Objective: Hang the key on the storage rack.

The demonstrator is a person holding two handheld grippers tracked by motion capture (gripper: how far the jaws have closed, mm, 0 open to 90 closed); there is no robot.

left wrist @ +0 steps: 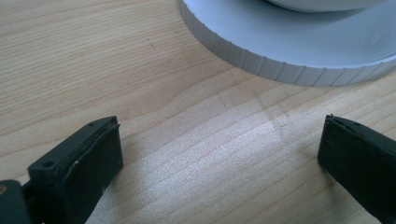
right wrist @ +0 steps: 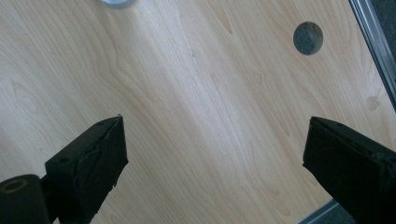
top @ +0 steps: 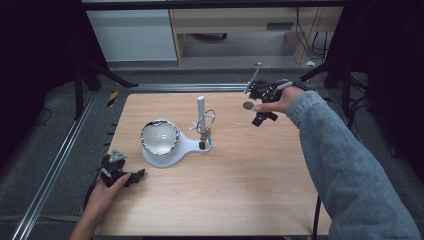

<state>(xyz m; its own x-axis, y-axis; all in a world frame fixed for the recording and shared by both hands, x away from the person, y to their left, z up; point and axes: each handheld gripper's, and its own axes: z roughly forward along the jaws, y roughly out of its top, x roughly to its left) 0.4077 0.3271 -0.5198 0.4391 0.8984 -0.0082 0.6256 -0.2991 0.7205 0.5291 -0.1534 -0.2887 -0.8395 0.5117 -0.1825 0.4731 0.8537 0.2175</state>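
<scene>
The left tongs rest at the near left corner of the counter, held in the left hand. The jaws stand wide apart with bare wood between them: released, grasping nothing. In the left gripper view the ribbed rim of the white stand lies just ahead of the jaws, not touching them.

The right tongs hover over the far right part of the counter, held in the right hand, which extends from a denim sleeve. The jaws stand wide apart over bare wood: released, nothing between them. A round hole in the counter shows ahead of them.

The stand sits near the counter's middle. It carries a bowl on its round end and an upright post with a ring on its narrow end. It is well apart from the right tongs.
</scene>
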